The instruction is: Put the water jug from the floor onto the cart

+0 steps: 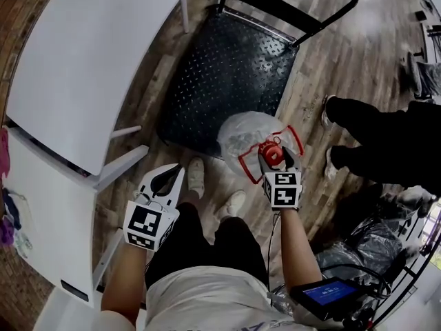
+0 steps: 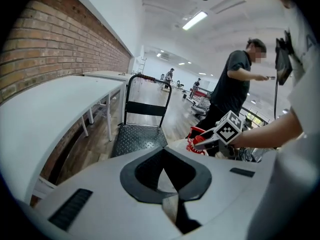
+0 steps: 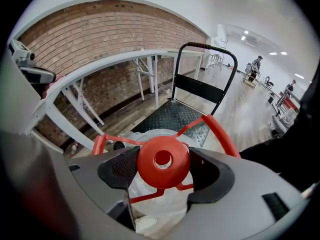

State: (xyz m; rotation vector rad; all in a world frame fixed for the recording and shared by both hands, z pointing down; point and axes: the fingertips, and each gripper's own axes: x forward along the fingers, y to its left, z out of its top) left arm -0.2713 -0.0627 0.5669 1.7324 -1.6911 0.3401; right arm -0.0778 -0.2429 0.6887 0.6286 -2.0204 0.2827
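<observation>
The clear water jug [image 1: 247, 136] has a red cap [image 1: 272, 154] and a red carrying frame [image 3: 223, 134]. My right gripper [image 1: 274, 160] is shut on that cap [image 3: 163, 162], one jaw on each side. The jug sits at the near edge of the black flatbed cart [image 1: 227, 67], overlapping its front right corner; whether it rests on anything is hidden. The cart's deck [image 3: 175, 115] and upright handle lie straight ahead in the right gripper view. My left gripper [image 1: 165, 180] is shut and holds nothing, to the jug's left. It faces the cart [image 2: 139, 136].
White tables [image 1: 89, 54] run along a brick wall [image 2: 45, 39] left of the cart. A person in dark clothing [image 1: 386, 140] stands right of the jug. My own shoes [image 1: 196, 174] are just behind the cart's edge. Dark bags and a small screen [image 1: 331, 295] lie at the lower right.
</observation>
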